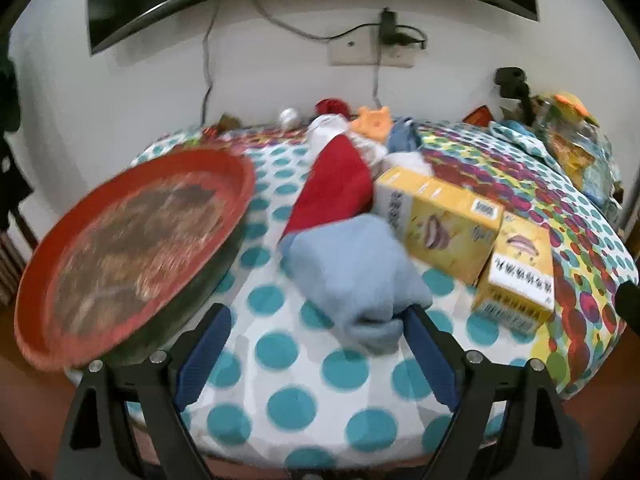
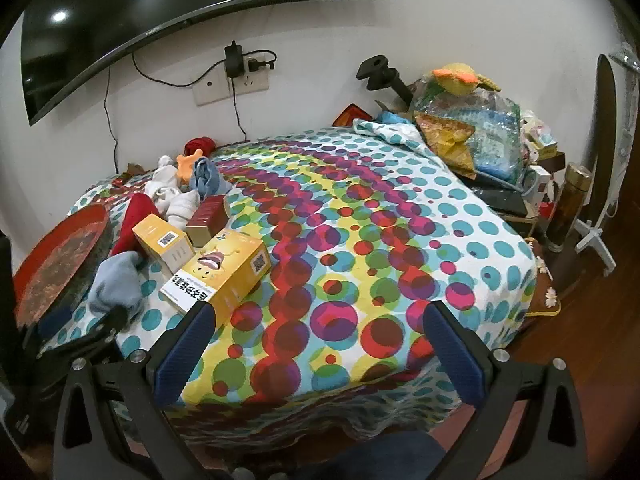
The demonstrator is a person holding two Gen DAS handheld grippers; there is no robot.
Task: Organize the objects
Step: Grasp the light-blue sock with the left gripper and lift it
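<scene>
My left gripper (image 1: 316, 320) stands open over the dotted tablecloth (image 1: 288, 364). The near end of a light blue sock (image 1: 352, 276) lies between its fingers, close against the right one. Behind the sock lie a red sock (image 1: 336, 192) and two yellow boxes (image 1: 440, 216) (image 1: 516, 276). A round red tray (image 1: 132, 248) sits tilted at the left. My right gripper (image 2: 320, 312) is open above bare cloth (image 2: 360, 240), its left fingertip next to the nearer yellow box (image 2: 224, 272). The other yellow box (image 2: 164, 244), a dark red box (image 2: 208, 216) and white socks (image 2: 172, 196) lie farther back.
An orange toy (image 2: 188, 164), a blue-grey cloth (image 2: 206, 178) and a red ball (image 2: 198, 145) lie near the wall. Bags and a plush toy (image 2: 460, 120) pile up at the back right. A bottle (image 2: 572, 200) and a fan stand (image 2: 596, 240) are beyond the right edge.
</scene>
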